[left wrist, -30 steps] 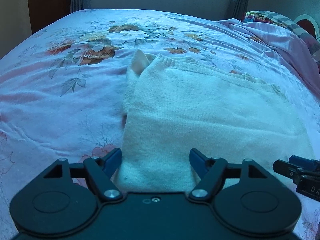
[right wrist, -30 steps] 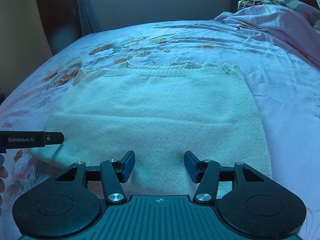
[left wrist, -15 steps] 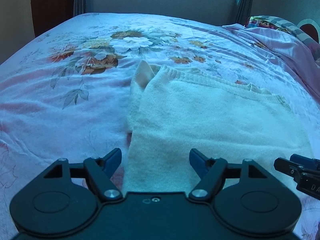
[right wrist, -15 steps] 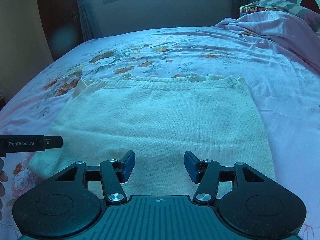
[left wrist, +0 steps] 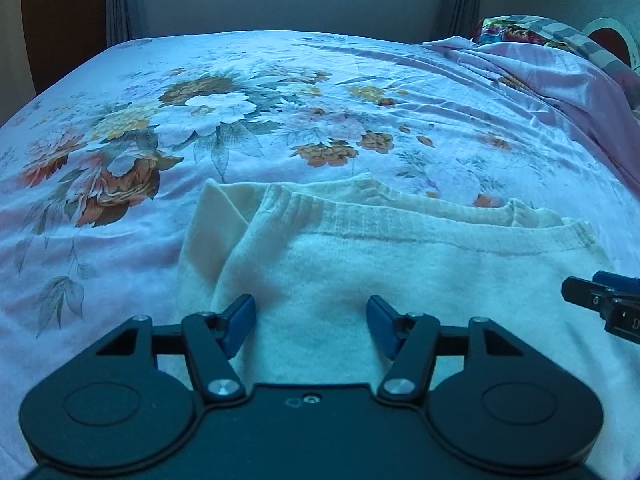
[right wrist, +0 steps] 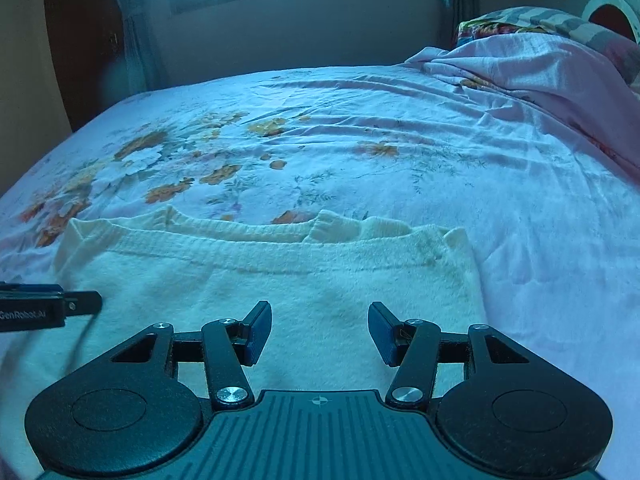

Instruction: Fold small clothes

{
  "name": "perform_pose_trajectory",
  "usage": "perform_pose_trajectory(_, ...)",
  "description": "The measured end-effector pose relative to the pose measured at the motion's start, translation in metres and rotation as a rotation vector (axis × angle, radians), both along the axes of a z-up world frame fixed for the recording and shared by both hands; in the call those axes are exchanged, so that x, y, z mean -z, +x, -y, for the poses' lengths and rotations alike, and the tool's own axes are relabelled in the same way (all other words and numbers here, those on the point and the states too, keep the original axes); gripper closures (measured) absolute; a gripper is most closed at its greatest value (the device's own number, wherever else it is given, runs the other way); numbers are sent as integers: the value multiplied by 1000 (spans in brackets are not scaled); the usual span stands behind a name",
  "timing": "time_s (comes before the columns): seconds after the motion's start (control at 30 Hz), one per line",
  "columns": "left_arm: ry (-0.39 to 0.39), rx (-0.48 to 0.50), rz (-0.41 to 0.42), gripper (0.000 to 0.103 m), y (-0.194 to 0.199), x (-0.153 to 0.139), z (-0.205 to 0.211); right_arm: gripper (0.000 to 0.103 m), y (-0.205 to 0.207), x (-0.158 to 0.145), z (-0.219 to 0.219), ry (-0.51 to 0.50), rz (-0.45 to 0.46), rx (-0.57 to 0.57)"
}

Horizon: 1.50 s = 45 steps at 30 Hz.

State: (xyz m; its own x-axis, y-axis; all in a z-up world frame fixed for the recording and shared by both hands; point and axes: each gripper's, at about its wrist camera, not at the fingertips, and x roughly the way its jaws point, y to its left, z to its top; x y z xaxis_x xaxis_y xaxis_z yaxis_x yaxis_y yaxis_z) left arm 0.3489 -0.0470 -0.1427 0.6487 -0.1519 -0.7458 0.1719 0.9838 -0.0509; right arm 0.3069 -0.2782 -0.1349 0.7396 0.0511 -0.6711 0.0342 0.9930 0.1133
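With the left tool [left wrist: 310, 326] closing and right tool [right wrist: 320, 330] spread, both empty, pinch the sweater [left wrist: 400, 280] hem evenly before folding.

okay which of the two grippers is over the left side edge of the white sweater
The left gripper: its left finger sits at the white sweater side edge, jaws closing. The right gripper is over the sweater's middle.

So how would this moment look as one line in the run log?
stage: folding | sweater: cream, flat on floral bed | left gripper: closing over sweater, nothing pinched | right gripper: open over sweater, nothing pinched
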Motion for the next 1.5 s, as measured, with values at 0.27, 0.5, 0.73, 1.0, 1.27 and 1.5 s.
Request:
perform_pose_trajectory(0.27, -13, -62, 10, 35, 27, 12, -14, 49, 33, 28, 18, -56, -31, 35)
perform_pose_trajectory(0.5, -39, -58, 11, 38, 0, -4, -25, 49, -3, -1, 0, 33, 26, -1)
perform_pose_trajectory(0.73, -3, -49, 5, 34, -67, -10, -48, 49, -69, -6, -41, 65, 28, -101)
perform_pose_trajectory(1.0, -137, -91, -48, 39, -116, -9, -67, 49, -126, 2, -75, 98, 4, -121)
perform_pose_trajectory(1.27, -41, -26, -23, 40, -135, 4, -39, 49, -142, 21, -79, -27, -24, -97)
perform_pose_trajectory(1.5, -21, -32, -28, 41, -144, -3, -42, 49, -155, 13, -59, -45, -36, -35)
